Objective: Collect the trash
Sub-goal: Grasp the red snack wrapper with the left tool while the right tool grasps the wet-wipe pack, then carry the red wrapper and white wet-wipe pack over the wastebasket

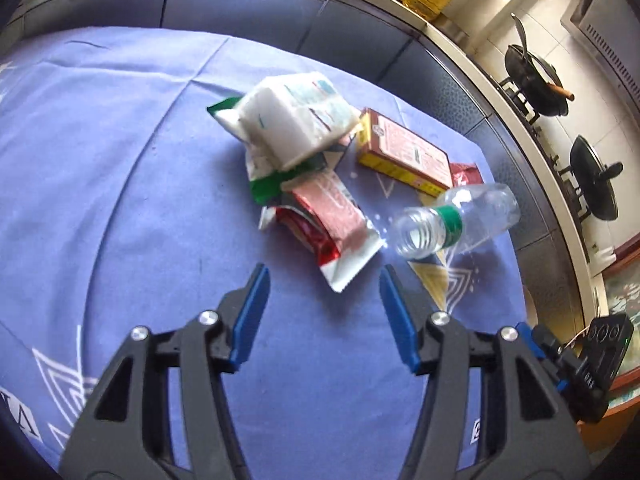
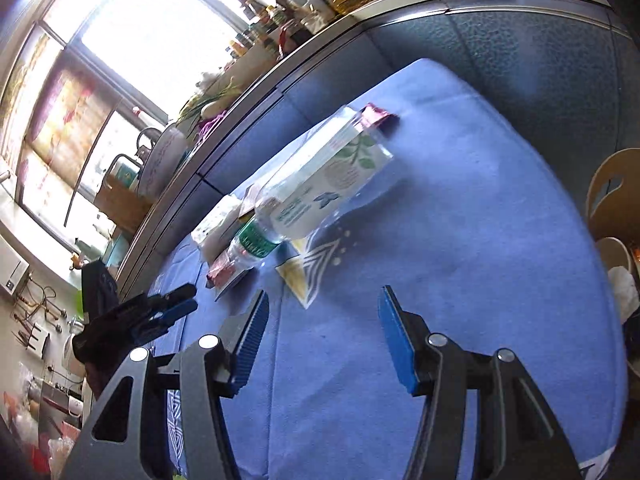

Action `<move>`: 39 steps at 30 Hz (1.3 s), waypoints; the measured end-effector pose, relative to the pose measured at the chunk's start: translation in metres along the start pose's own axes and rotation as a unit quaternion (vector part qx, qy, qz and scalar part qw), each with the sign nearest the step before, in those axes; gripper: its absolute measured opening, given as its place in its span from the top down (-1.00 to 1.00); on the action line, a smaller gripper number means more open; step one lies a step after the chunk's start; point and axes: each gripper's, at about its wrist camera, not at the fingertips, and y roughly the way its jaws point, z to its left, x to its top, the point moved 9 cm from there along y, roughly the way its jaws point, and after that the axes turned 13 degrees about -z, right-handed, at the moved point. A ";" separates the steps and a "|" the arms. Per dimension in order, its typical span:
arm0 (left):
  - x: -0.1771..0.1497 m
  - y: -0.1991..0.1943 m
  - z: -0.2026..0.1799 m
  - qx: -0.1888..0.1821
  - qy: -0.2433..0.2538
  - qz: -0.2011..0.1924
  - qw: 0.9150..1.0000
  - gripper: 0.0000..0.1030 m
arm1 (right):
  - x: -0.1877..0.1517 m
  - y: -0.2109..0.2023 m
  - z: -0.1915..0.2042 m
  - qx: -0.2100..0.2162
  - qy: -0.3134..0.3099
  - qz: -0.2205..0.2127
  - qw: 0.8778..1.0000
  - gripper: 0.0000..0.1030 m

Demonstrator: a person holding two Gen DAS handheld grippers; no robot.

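i am on the approach with both my left tongs [image 1: 324, 276] and right tongs [image 2: 324, 300] parted and empty, the trash pile [image 1: 316, 184] just ahead of the left pair on the bench [image 1: 120, 160], so next i close on a wrapper [image 1: 340, 236].

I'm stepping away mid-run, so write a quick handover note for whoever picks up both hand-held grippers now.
Left hand-held gripper: open, empty, hovering just short of the trash pile.
Right hand-held gripper: open, empty, over the blue cloth.
Trash, all on the cloth: clear bottle lying uncapped, red wrapper, white pack, brown box.
Done: nothing collected yet.
Left: everything; no bin in view.
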 end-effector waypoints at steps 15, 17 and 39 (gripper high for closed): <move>-0.004 0.036 0.018 -0.026 -0.073 0.028 0.997 0.96 | 0.001 0.045 0.068 0.022 -0.075 0.042 0.996 -0.12; -0.012 0.021 0.027 -0.030 -0.074 0.024 0.997 0.96 | 0.003 0.059 0.093 0.038 -0.093 0.049 0.994 -0.12; -0.052 -0.058 0.093 -0.004 -0.072 -0.031 0.997 0.95 | 0.011 0.269 0.167 -0.034 0.102 0.155 0.982 -0.33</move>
